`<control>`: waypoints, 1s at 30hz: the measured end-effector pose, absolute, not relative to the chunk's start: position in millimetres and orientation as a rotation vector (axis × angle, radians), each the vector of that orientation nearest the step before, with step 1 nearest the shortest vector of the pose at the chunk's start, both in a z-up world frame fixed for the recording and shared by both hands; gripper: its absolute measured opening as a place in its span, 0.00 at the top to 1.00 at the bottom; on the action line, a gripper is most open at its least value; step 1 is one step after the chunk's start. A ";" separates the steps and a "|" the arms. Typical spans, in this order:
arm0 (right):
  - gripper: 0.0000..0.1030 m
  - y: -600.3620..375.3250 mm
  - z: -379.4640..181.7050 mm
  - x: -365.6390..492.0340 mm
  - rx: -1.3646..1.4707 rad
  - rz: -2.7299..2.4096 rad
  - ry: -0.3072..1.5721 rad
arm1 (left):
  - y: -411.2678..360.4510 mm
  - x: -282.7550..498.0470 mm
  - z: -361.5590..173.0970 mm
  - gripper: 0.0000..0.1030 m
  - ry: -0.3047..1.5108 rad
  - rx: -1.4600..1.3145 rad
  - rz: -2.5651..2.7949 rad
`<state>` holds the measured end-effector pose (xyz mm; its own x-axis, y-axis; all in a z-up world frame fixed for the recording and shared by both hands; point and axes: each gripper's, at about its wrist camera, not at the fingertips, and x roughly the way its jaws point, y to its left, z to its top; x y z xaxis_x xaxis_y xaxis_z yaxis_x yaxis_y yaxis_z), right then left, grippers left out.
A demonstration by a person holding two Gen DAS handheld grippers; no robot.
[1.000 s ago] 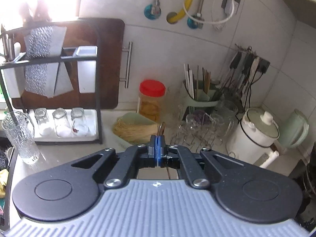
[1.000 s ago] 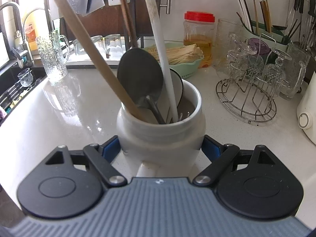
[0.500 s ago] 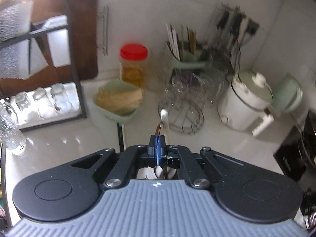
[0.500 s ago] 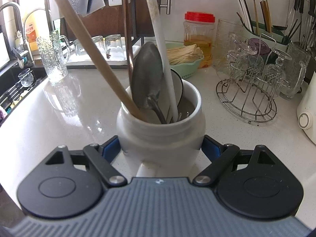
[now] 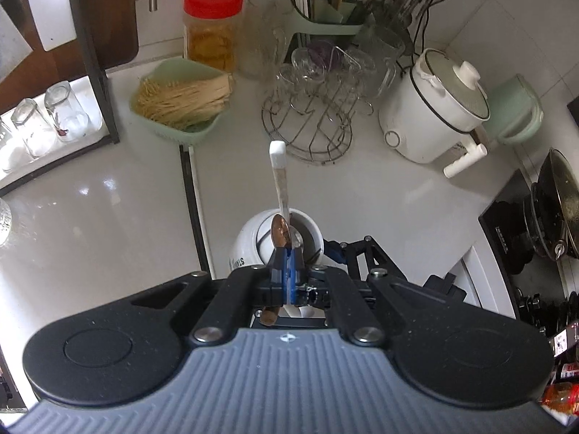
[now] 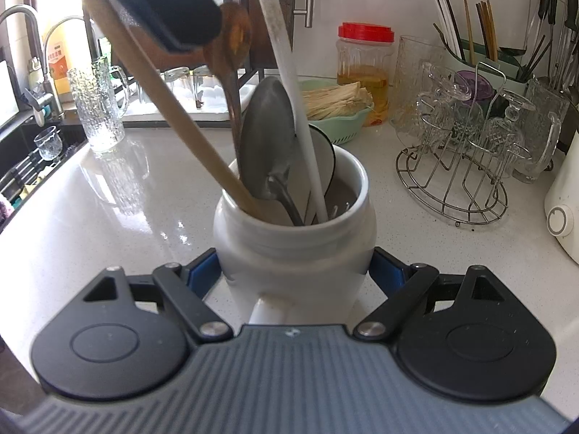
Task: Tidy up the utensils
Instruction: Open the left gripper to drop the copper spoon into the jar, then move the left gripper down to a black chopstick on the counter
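A white ceramic jar (image 6: 293, 249) stands on the counter with my right gripper (image 6: 295, 271) shut on its sides. It holds a long wooden handle (image 6: 163, 97), a grey metal ladle (image 6: 267, 144), a white handle (image 6: 289, 83) and a black-rimmed white spoon (image 6: 322, 148). My left gripper (image 5: 287, 253) is shut on a brown wooden spoon (image 5: 280, 233) and points steeply down over the jar (image 5: 246, 249). In the right wrist view the left gripper (image 6: 163, 11) hangs at the upper left. The brown spoon's (image 6: 231, 43) thin stem reaches down to the jar's mouth behind the ladle.
Behind the jar are a green basket of dry noodles (image 5: 181, 105), a red-lidded jar (image 5: 211, 29), a wire rack of glasses (image 5: 311, 108) and a white cooker (image 5: 434, 108). A sink (image 6: 32, 159) and glass mug (image 6: 103, 105) lie left; a wok (image 5: 557, 202) stands right.
My left gripper has tipped downward and come over the jar. The brown spoon has come down with it and its stem now reaches the jar's mouth. Right gripper and jar are unmoved.
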<state>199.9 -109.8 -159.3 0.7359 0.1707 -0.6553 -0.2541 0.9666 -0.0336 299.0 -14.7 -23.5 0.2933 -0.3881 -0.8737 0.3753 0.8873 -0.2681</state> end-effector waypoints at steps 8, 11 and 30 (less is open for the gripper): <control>0.13 -108.9 -159.0 200.6 -0.126 0.231 0.709 | -14.8 299.2 -23.6 0.92 1.167 0.002 -0.523; 0.13 -108.8 -159.3 200.6 -0.125 0.231 0.708 | -13.8 295.1 -18.3 0.57 1.142 0.003 -0.516; 0.13 -111.1 -159.8 204.8 -0.113 0.196 0.711 | 30.4 277.3 21.6 0.26 0.931 -0.055 -0.401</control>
